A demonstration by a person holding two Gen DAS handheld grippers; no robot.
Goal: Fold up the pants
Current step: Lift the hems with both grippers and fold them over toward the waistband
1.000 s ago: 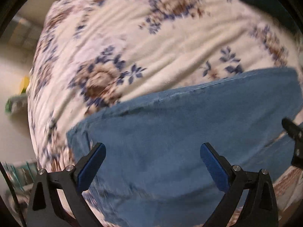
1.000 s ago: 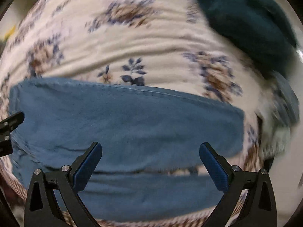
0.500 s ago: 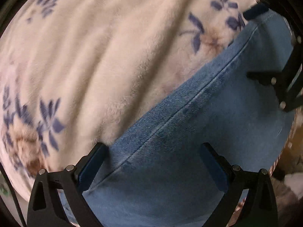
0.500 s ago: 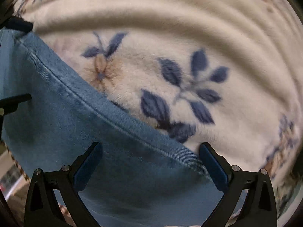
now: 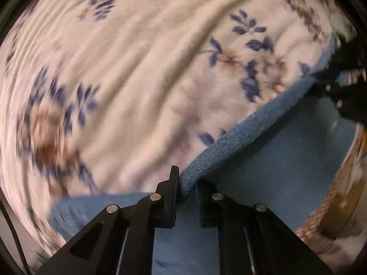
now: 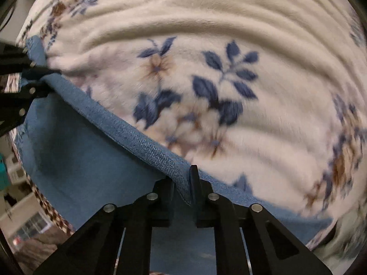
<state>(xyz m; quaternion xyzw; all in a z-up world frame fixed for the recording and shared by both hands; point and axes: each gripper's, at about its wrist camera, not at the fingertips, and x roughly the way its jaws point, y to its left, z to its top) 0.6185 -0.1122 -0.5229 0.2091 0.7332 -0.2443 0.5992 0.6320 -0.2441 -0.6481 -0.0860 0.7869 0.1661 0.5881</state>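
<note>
One pair of pants (image 5: 275, 160), blue denim, lying on one flowered blanket (image 5: 137, 80). Your left gripper (image 5: 187, 190) and right gripper (image 6: 183, 188) have just closed: both sets of fingers pinch the far hem. Risk: a thin pinch slips, or catches blanket, when lifted.

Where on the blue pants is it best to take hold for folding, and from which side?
Grip the blue pants on the thick seamed edge, from above. It stands raised off the floral blanket, where the left tongs and right tongs have just closed on it.
</note>
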